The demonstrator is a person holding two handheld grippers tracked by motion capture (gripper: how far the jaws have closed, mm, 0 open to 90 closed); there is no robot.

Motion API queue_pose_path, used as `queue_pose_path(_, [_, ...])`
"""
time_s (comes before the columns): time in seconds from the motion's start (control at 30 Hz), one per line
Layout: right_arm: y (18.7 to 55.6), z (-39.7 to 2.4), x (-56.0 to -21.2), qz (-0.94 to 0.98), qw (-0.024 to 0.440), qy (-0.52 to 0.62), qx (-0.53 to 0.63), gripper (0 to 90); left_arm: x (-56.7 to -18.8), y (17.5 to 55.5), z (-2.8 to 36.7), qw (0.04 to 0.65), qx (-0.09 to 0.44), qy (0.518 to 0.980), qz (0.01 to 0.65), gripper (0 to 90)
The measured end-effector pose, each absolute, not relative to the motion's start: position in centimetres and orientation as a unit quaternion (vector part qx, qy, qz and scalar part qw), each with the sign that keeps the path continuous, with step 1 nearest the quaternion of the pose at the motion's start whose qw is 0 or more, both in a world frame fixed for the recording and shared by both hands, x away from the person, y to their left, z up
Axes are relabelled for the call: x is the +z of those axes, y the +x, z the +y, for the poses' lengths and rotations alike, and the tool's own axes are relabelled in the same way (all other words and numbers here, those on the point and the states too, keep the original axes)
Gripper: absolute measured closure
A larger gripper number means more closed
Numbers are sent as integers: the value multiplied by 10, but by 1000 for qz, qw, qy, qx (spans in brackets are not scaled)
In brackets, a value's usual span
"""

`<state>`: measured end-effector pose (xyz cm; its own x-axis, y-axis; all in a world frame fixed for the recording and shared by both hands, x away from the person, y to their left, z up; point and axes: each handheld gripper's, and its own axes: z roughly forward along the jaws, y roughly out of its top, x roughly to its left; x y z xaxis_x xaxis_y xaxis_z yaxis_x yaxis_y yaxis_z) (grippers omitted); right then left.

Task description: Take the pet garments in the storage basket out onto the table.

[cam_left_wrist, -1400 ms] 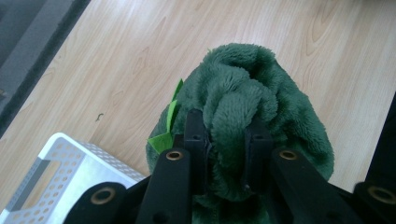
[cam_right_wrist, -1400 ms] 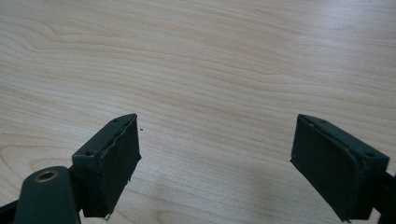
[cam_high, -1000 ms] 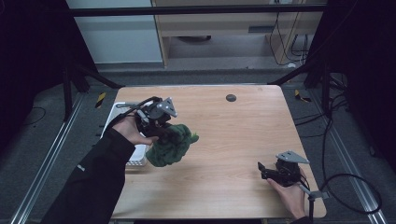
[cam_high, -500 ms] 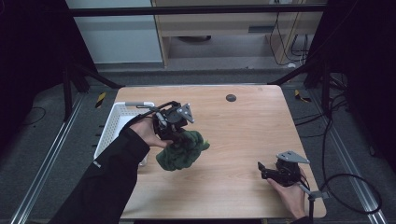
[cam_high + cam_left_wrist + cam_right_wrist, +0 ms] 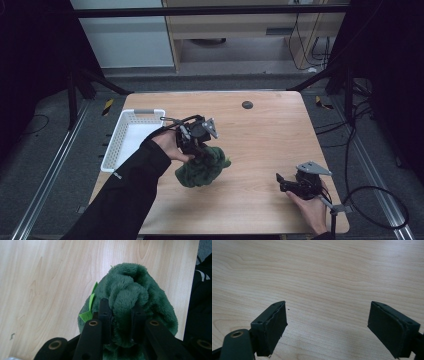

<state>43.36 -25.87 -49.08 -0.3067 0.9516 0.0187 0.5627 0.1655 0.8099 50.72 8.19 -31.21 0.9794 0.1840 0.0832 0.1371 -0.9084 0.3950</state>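
High view: left gripper [image 5: 201, 148] over mid-table, clamped on a fold of the dark green fuzzy plush toy [image 5: 201, 167]; rest of the plush bunched below and toward the person, low over the light wood-grain table [image 5: 265, 140], contact with the top not clear. Held by the left hand [image 5: 169, 144], black sleeve [image 5: 125, 195] coming in from the bottom edge. White slatted plastic basket [image 5: 131, 136] sat at the table's left edge, just beside that hand. Small dark round disc [image 5: 247, 104] lay near the far edge, well apart from everything. Left gripper view: jaws nearly closed, thick ridge of green pile [image 5: 126, 298] squeezed between them, bright green felt bits [image 5: 88, 307] sticking out on one side, bare wood beyond. Right gripper [image 5: 283, 182] rested near the table's near right corner, in the right hand [image 5: 309, 210], well apart from the plush. Right gripper view: jaws spread wide, nothing between them but bare wood.
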Motion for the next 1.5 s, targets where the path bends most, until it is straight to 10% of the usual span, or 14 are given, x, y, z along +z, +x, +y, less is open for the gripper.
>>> queue_pose_path(1.5, [433,-260,-489,714,266,528,375,151,-389,509,42,153,15,987,37,746])
